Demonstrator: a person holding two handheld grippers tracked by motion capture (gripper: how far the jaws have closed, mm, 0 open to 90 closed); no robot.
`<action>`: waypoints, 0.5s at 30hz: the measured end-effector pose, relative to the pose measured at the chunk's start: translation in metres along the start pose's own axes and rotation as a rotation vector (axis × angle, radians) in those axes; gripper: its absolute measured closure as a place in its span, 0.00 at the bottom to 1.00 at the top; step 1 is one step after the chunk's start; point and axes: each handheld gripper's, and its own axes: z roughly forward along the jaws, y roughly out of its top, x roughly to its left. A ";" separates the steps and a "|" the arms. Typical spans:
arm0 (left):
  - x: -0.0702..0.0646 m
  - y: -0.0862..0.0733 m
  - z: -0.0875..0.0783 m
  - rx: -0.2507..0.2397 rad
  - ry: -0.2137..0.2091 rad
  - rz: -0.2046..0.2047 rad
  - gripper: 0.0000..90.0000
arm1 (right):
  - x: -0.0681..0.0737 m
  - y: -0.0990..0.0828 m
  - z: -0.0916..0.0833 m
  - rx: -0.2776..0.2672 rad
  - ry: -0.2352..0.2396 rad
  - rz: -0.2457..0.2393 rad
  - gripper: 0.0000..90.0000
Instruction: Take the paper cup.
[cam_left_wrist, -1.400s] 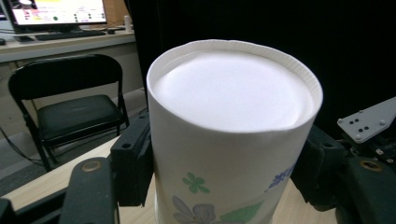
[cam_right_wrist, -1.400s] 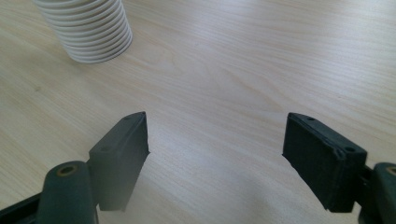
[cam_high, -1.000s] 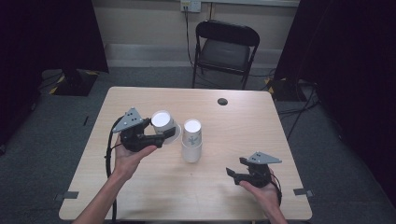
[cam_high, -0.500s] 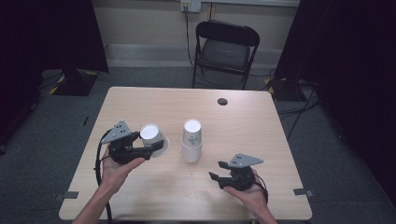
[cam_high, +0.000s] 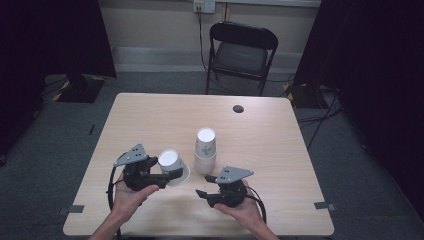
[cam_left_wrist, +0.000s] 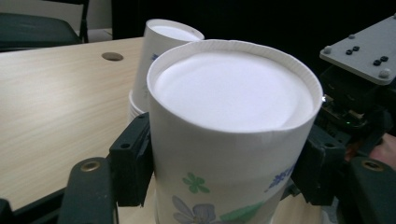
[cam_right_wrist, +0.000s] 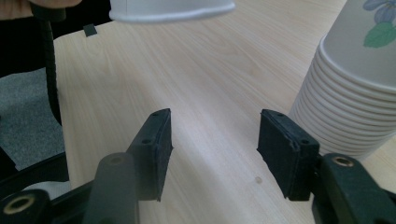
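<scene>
A white paper cup (cam_high: 172, 167) with a flower print, turned upside down, is clamped in my left gripper (cam_high: 174, 175) just above the table's near left. In the left gripper view the pads (cam_left_wrist: 135, 158) press on both sides of the cup (cam_left_wrist: 233, 121). A stack of upside-down paper cups (cam_high: 205, 150) stands mid-table, also seen behind the held cup as the stack (cam_left_wrist: 159, 60). My right gripper (cam_high: 202, 195) sits in front of the stack, pointing left. Its jaws have just been closing partway, and the right gripper (cam_right_wrist: 215, 149) stands open over bare wood with the stack (cam_right_wrist: 355, 93) beside it.
The wooden table (cam_high: 150, 120) has a small dark round hole (cam_high: 238, 108) near its far edge. A black folding chair (cam_high: 241, 55) stands behind the table. The held cup's rim (cam_right_wrist: 173, 9) hangs just ahead of my right gripper.
My left gripper has carried the cup down and toward the near left edge, away from the stack. My right gripper has slid left, in front of the stack.
</scene>
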 end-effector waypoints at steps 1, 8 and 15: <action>-0.001 -0.002 0.002 0.003 -0.009 -0.017 0.36 | 0.000 -0.001 0.001 -0.006 0.000 0.000 0.50; -0.009 -0.013 0.018 0.041 -0.068 -0.066 0.36 | 0.002 -0.011 0.002 -0.018 -0.005 -0.006 0.54; -0.013 -0.017 0.026 0.045 -0.143 -0.156 0.36 | 0.002 -0.011 0.004 -0.039 -0.014 -0.020 0.60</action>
